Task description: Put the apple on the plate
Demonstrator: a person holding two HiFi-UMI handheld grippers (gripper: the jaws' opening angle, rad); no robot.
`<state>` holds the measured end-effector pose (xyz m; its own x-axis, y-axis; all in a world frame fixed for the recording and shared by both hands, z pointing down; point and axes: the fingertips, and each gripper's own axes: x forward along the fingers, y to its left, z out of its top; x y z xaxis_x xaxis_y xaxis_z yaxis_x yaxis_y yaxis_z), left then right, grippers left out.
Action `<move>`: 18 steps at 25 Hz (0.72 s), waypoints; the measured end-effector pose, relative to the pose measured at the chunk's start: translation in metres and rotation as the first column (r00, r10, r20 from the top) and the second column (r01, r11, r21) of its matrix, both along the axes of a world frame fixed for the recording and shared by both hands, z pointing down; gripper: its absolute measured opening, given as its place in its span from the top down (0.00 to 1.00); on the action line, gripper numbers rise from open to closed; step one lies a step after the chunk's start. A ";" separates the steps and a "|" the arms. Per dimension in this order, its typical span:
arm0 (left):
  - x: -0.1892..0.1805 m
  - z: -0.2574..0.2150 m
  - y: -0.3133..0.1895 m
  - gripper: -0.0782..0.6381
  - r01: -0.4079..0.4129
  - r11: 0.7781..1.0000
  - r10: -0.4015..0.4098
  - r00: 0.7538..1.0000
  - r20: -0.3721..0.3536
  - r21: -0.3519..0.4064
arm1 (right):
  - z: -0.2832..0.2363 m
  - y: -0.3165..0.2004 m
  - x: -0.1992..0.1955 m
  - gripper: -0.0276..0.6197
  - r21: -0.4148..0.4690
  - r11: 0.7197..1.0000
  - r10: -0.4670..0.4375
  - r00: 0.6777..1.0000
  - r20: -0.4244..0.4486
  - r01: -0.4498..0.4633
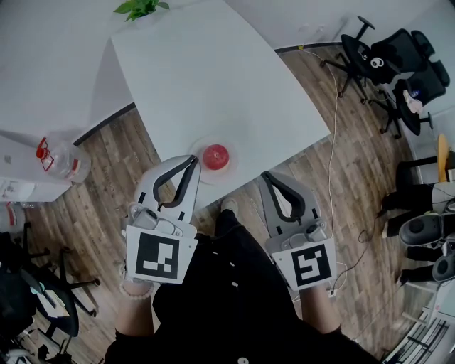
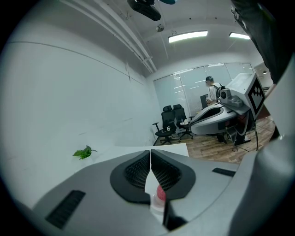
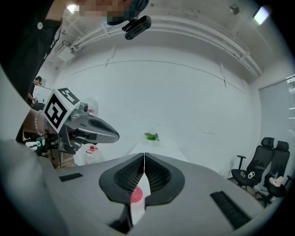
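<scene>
Head view, going big to small: a white table (image 1: 213,78) fills the upper middle of the shot, with wood floor (image 1: 106,163) around it. A bunch of black office chairs (image 1: 387,60) is parked over at 2 o'clock. At 6 o'clock you get the person's black top (image 1: 234,284) and the two grippers poking out in front of it. The left gripper (image 1: 192,161) is at about 7 o'clock from the apple and the right gripper (image 1: 267,176) at about 4 o'clock from it, each with its marker cube facing the camera. Both have their fingers pressed together with nothing clamped between them. Each gripper view shows the dark pads meeting in a thin line, and the apple only peeks through the gap below them, further off on the table. A clear water jug (image 1: 67,160) with a red cap sits on the floor at 9 o'clock. The pale plate (image 1: 231,165) is right at the table's near edge, just past centre toward 12 o'clock. The left gripper's tip overlaps the plate's rim in the picture, but I can't tell if it actually touches. The red apple (image 1: 216,156) sits on the plate, pretty much in the middle of it. Smallest bit: a little green plant (image 1: 141,8) at the table's far end, around 11 o'clock.
</scene>
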<state>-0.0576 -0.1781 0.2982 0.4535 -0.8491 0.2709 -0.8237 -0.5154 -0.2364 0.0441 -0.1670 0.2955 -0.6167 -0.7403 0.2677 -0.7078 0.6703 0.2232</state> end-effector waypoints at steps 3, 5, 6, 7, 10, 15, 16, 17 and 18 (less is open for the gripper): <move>-0.001 0.001 -0.001 0.87 0.001 1.000 -0.001 1.000 -0.001 -0.002 | 0.001 0.000 -0.001 0.89 0.002 1.000 -0.002 1.000 -0.003 0.002; 0.000 0.001 -0.001 0.87 0.002 1.000 -0.002 1.000 0.000 -0.001 | 0.002 0.000 0.001 0.89 -0.002 1.000 -0.001 1.000 -0.007 0.001; 0.001 0.001 -0.001 0.87 0.003 1.000 -0.003 1.000 0.001 -0.001 | 0.003 0.000 0.002 0.89 -0.005 1.000 0.000 1.000 -0.010 -0.001; 0.002 0.002 -0.001 0.87 0.003 1.000 -0.003 1.000 0.002 -0.001 | 0.003 0.000 0.002 0.89 -0.008 1.000 0.001 1.000 -0.011 -0.001; 0.001 0.003 -0.001 0.87 0.005 1.000 -0.005 1.000 0.003 -0.003 | 0.004 -0.001 0.002 0.89 -0.009 1.000 -0.003 1.000 -0.010 0.003; 0.001 0.005 -0.002 0.87 0.008 1.000 -0.008 1.000 0.005 -0.007 | 0.005 -0.002 0.000 0.89 -0.007 1.000 -0.012 1.000 -0.007 0.012; 0.001 0.005 -0.002 0.87 0.009 1.000 -0.009 1.000 0.005 -0.007 | 0.005 -0.002 0.000 0.89 -0.009 1.000 -0.012 1.000 -0.006 0.012; 0.001 0.006 -0.002 0.87 0.009 1.000 -0.009 1.000 0.006 -0.008 | 0.005 -0.002 0.000 0.89 -0.011 1.000 -0.012 1.000 -0.005 0.012; 0.001 0.006 -0.002 0.87 0.010 1.000 -0.010 1.000 0.006 -0.009 | 0.006 -0.002 0.000 0.89 -0.012 1.000 -0.012 1.000 -0.003 0.012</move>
<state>-0.0569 -0.1806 0.3040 0.4437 -0.8510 0.2812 -0.8273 -0.5095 -0.2366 0.0442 -0.1693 0.3012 -0.6247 -0.7296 0.2784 -0.6989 0.6814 0.2175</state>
